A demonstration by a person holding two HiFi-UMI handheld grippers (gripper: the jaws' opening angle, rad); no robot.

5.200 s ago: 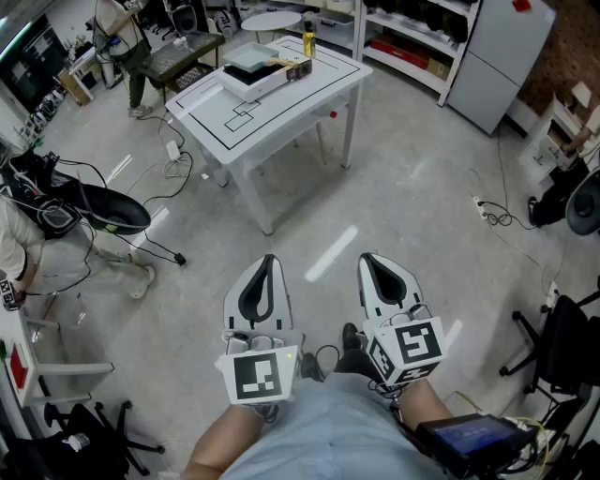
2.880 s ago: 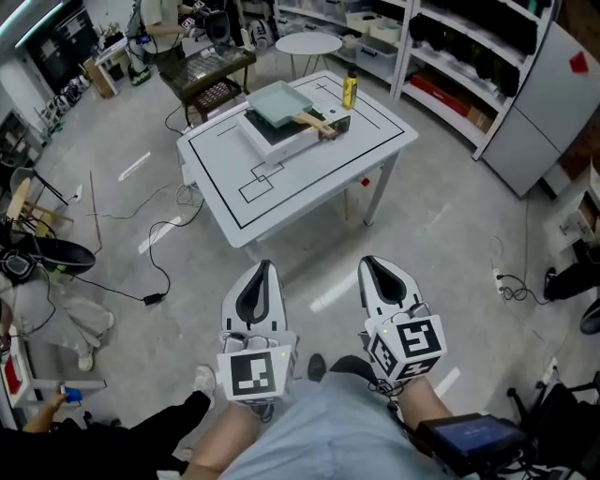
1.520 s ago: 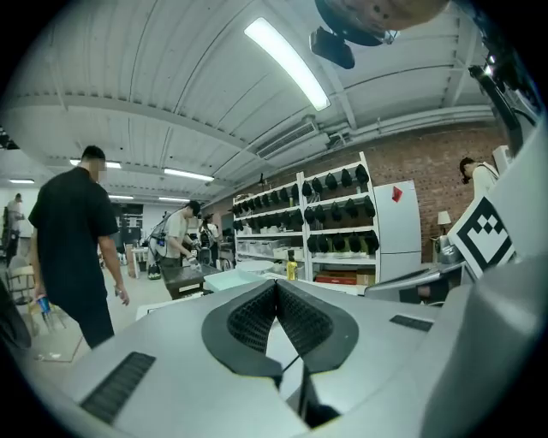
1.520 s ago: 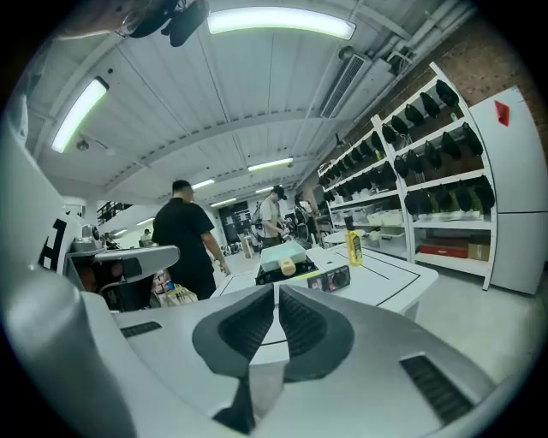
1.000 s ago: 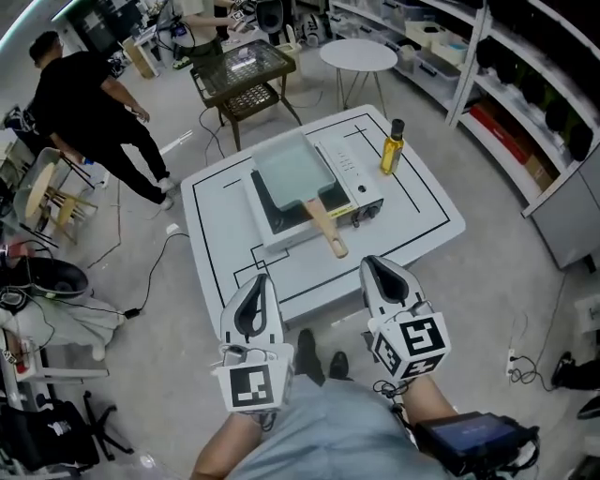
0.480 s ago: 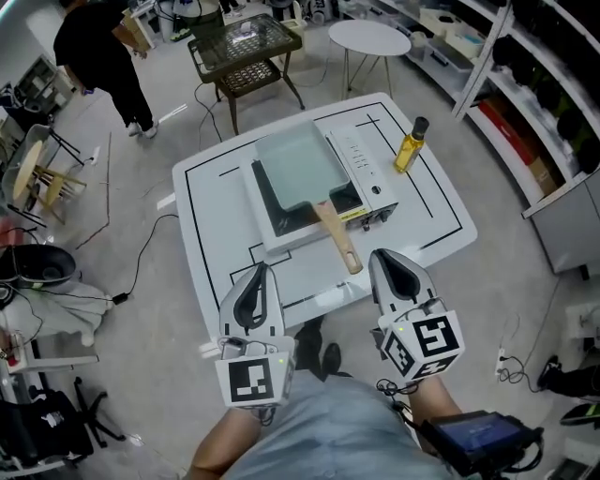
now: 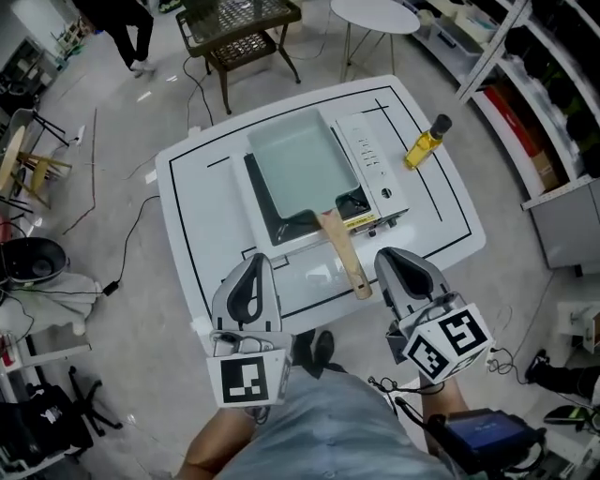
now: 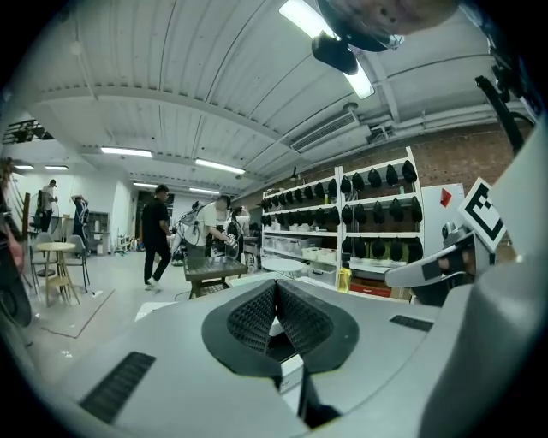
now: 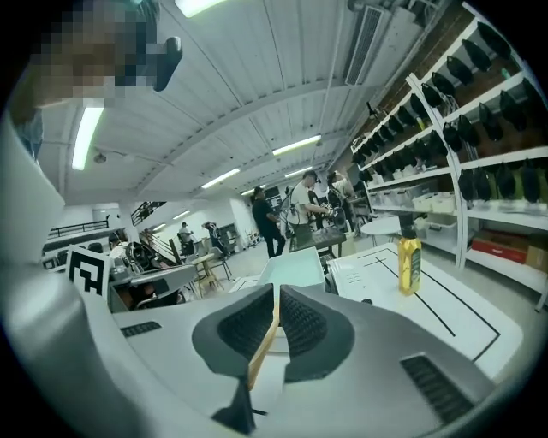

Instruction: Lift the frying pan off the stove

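A pale green rectangular frying pan (image 7: 300,161) sits on a white single-burner stove (image 7: 368,167) on a white table (image 7: 202,220). Its wooden handle (image 7: 345,255) points toward me. My left gripper (image 7: 260,259) is shut and empty over the table's near edge, left of the handle. My right gripper (image 7: 391,254) is also shut, just right of the handle's end and apart from it. In the right gripper view, the pan (image 9: 293,263) and a strip of the handle (image 9: 261,346) show beyond the shut right gripper (image 9: 276,295). The left gripper (image 8: 276,287) holds nothing in its own view.
A yellow oil bottle (image 7: 427,141) stands on the table right of the stove. Behind the table are a dark mesh side table (image 7: 239,19) and a round white table (image 7: 375,13). Shelving (image 7: 553,94) lines the right. A person (image 7: 131,23) walks at far left; cables lie on the floor.
I have walked up to the table: it has grown and slid toward me, and both grippers now reach over its near edge. Both have stayed shut. The person at left has moved farther off.
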